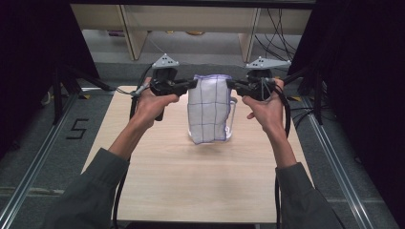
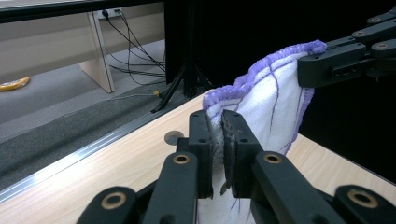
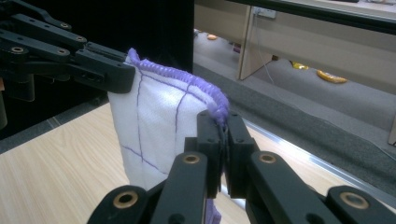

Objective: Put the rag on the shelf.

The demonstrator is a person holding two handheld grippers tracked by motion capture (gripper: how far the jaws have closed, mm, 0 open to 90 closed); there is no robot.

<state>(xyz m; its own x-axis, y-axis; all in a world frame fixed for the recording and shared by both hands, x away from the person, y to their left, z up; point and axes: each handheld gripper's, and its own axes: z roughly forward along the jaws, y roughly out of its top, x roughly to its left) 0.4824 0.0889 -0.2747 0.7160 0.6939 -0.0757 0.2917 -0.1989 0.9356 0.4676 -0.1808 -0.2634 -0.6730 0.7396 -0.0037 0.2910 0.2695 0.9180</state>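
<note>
Left tongs [image 1: 193, 83] clamped on the upper left corner of the cloth [image 1: 208, 109] — jaws nearly together, fabric pinched between them, as the left gripper view shows [image 2: 218, 135]. Right tongs [image 1: 230, 84] likewise clamped on the upper right corner, at the purple hem [image 3: 223, 122]. Cloth: white, purple grid lines, purple stitched edge. It hangs from the two corners in the air over the worktop [image 1: 200, 181], top edge slack between the tongs, lower end drooping toward the wood — contact there cannot be told. Behind the cloth stands a clear jug [image 1: 232, 119], mostly hidden. Both forearms in grey-green sleeves reach in from the near side.
</note>
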